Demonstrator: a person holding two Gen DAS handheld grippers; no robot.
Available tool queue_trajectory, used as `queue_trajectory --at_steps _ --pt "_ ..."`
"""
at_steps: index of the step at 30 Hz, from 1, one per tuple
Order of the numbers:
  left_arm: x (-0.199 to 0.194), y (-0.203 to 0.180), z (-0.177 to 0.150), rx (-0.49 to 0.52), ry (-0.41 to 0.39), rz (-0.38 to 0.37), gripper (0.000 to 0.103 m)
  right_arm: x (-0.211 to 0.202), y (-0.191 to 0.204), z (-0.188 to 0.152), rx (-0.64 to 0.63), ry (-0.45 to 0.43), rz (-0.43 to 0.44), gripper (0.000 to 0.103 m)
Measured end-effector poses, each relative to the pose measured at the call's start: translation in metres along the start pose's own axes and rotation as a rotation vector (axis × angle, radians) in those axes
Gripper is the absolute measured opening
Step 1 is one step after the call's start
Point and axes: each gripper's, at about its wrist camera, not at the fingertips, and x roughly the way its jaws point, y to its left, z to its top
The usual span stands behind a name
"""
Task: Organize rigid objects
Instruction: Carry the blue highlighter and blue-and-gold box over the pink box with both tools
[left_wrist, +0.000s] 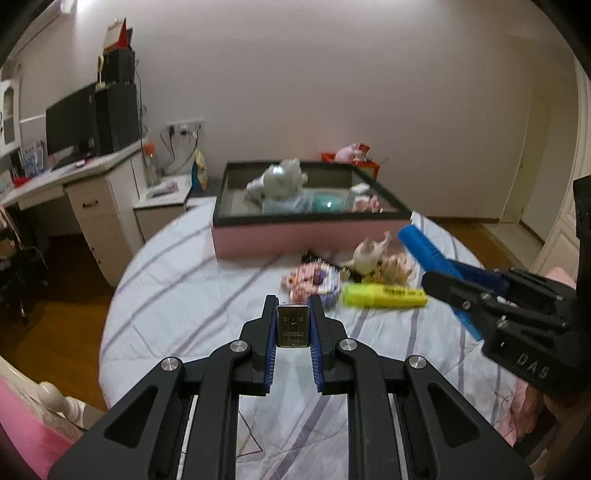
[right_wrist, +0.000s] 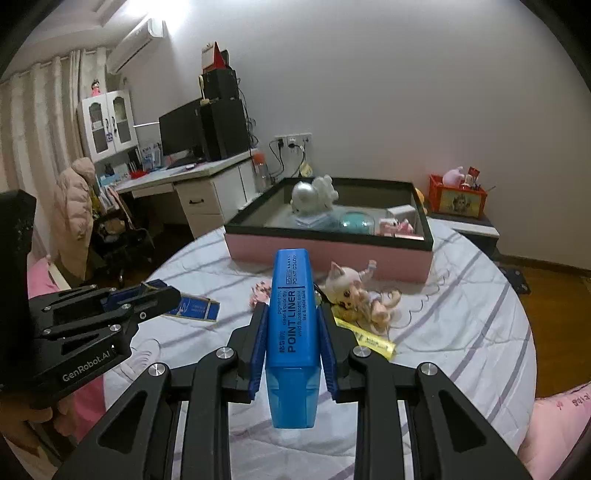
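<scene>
My left gripper (left_wrist: 293, 304) is shut on a small flat box with a gold face (left_wrist: 293, 326), held above the striped bedspread. My right gripper (right_wrist: 292, 306) is shut on a blue highlighter (right_wrist: 291, 314) marked POINT LINER, which sticks out past the fingertips. Each gripper shows in the other view: the right gripper (left_wrist: 443, 275) with the blue highlighter (left_wrist: 424, 247), the left gripper (right_wrist: 168, 293) at the left edge. A yellow highlighter (left_wrist: 384, 295) lies on the bed beside a pale doll (left_wrist: 369, 254). Behind them stands a pink box with a dark rim (left_wrist: 310, 240).
The pink box (right_wrist: 325, 254) holds a grey plush toy (right_wrist: 314, 195), a teal round thing and small packs. A flat blue pack (right_wrist: 195, 308) and a pink packet (left_wrist: 314, 280) lie on the bed. A desk with a monitor (left_wrist: 74, 122) stands at left.
</scene>
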Motion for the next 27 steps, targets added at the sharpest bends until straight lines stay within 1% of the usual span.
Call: queue_trajectory --at_steps 2,5,8,10,12,13,15,20,22,27 --pt "-0.007 -0.003 0.007 0.011 -0.023 0.004 0.015 -0.007 0.002 0.004 0.0 -0.034 0.0 0.027" --pt "-0.017 -0.012 0.021 0.039 -0.068 0.029 0.015 -0.016 0.005 0.015 0.001 -0.072 0.002 0.027" --pt "-0.035 -0.022 0.038 0.047 -0.15 0.044 0.015 -0.028 0.009 0.029 -0.006 -0.129 -0.014 0.027" --pt "-0.042 -0.029 0.046 0.057 -0.19 0.057 0.015 -0.035 0.012 0.038 -0.013 -0.165 -0.039 0.027" --pt "-0.045 -0.034 0.052 0.058 -0.216 0.046 0.015 -0.04 0.014 0.045 -0.019 -0.198 -0.065 0.027" --pt "-0.045 -0.037 0.055 0.055 -0.219 0.039 0.015 -0.042 0.015 0.047 -0.018 -0.207 -0.068 0.027" --pt "-0.049 -0.039 0.058 0.047 -0.252 0.043 0.015 -0.044 0.016 0.052 -0.019 -0.227 -0.068 0.027" --pt "-0.049 -0.041 0.063 0.038 -0.278 0.087 0.015 -0.045 0.017 0.057 -0.025 -0.248 -0.075 0.027" --pt "-0.046 -0.038 0.066 0.019 -0.29 0.095 0.015 -0.044 0.017 0.059 -0.029 -0.249 -0.078 0.027" --pt "-0.033 -0.04 0.077 0.042 -0.303 0.12 0.015 -0.036 0.014 0.066 -0.028 -0.256 -0.076 0.027"
